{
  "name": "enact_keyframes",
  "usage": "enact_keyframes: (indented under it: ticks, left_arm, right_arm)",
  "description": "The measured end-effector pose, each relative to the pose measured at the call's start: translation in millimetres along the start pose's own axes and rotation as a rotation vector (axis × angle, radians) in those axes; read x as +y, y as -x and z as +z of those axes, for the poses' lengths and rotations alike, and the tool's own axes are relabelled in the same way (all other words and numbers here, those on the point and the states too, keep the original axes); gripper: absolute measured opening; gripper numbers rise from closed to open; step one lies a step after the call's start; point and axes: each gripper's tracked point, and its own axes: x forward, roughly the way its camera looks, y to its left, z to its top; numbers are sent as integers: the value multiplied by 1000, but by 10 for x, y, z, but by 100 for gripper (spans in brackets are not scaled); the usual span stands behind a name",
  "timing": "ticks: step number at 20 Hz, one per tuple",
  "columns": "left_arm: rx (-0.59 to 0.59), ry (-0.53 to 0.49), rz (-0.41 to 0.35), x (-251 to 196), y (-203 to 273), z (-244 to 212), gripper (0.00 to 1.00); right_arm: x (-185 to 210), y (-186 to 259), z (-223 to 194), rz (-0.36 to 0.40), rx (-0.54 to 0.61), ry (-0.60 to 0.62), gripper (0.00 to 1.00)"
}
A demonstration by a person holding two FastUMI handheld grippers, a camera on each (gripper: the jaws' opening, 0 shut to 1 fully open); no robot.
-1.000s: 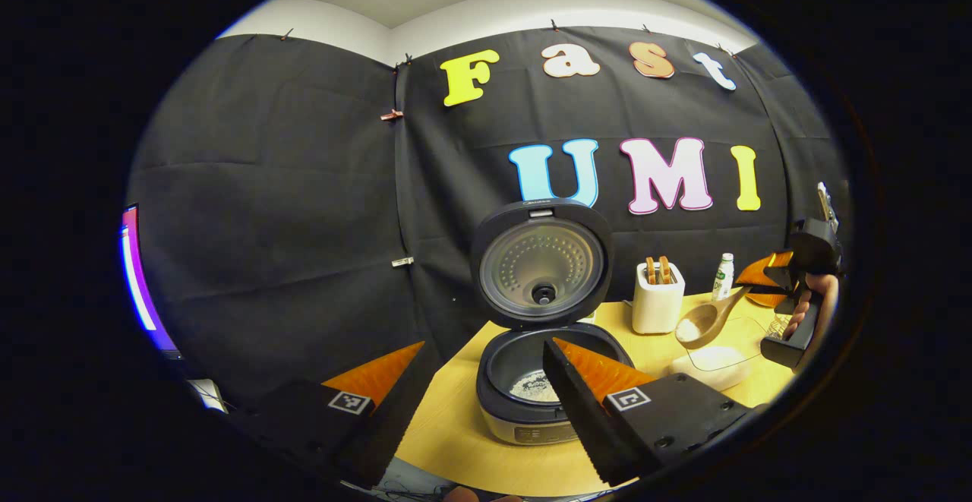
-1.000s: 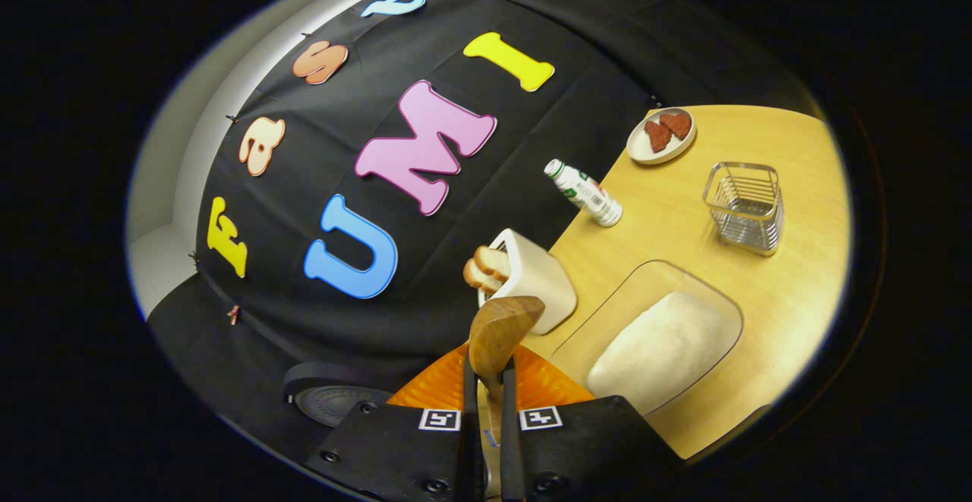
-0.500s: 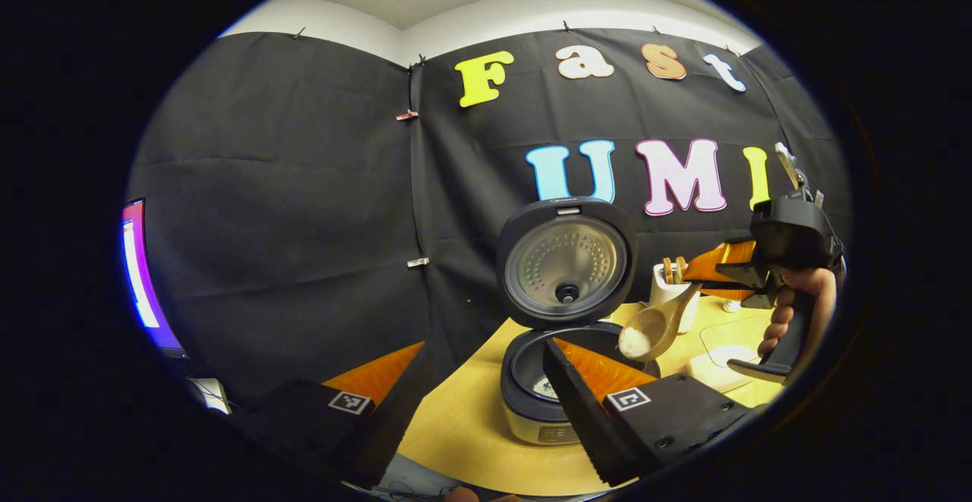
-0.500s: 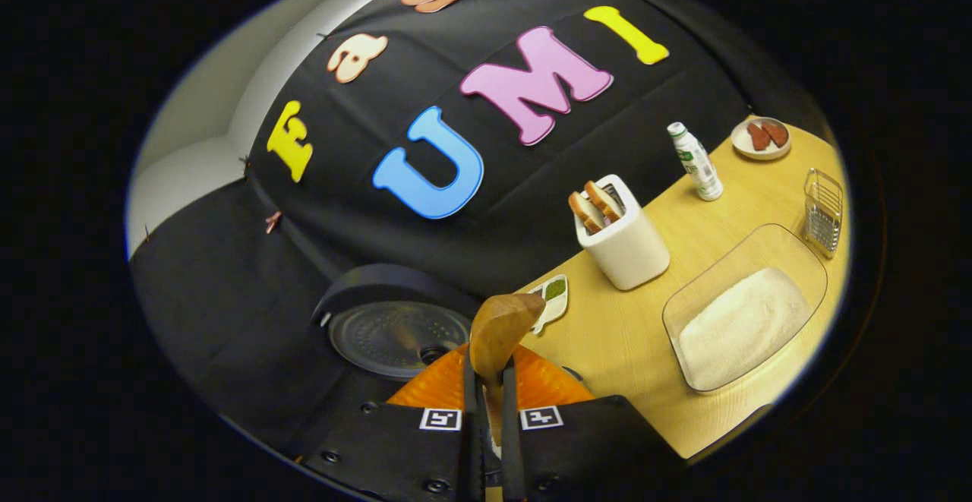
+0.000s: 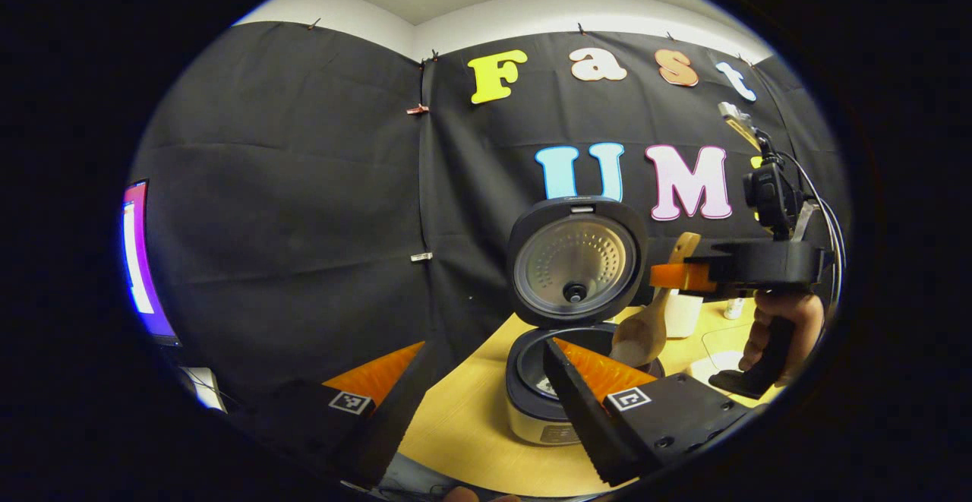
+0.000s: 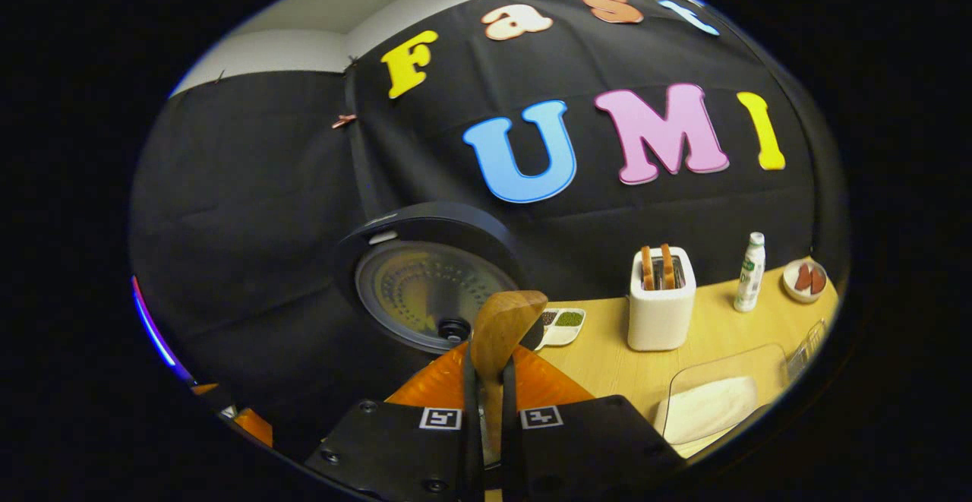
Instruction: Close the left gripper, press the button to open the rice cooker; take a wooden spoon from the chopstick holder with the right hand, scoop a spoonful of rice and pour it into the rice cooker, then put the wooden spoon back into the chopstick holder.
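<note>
Wooden spoon [image 5: 642, 335] in right gripper [image 6: 486, 380], above open rice cooker [image 5: 558, 403].

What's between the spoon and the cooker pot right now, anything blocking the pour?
Nothing visible blocks it. In the left gripper view the wooden spoon, held by the right gripper, hangs bowl-down just over the open rice cooker. The lid stands upright behind the pot, and the left gripper is open in the foreground.

One rice cooker [image 5: 560, 380], one wooden spoon [image 5: 644, 331]
</note>
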Motion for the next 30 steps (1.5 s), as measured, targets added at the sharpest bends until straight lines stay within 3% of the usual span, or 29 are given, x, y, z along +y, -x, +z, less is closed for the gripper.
enact_keyframes:
  ticks: [5,11,13,16,21,22,23,30]
  left_arm:
    - [-3,-4,-4,-41,-11,-23,97]
    - [4,6,9,-13,-17,-42,97]
    - [6,3,11,-3,-15,-46,97]
    - [8,1,15,6,-3,-43,97]
    - [1,-8,4,-98,-31,11,97]
    - [-1,-8,-6,-173,-40,38,97]
    - [1,-5,-16,-250,-45,40,97]
    - [14,19,-117,-1023,-34,96,97]
  right_arm:
    - [228,61,0,53,-39,230,13]
    - [350,46,-25,92,-53,384,13]
    - [374,34,-2,101,-68,389,13]
    - [288,23,51,82,-65,283,13]
    - [-250,132,285,-3,-74,80,13]
    - [-414,170,329,-26,-75,58,9]
    - [-602,222,368,-54,-78,42,13]
    - [-2023,727,542,-265,-93,31,13]
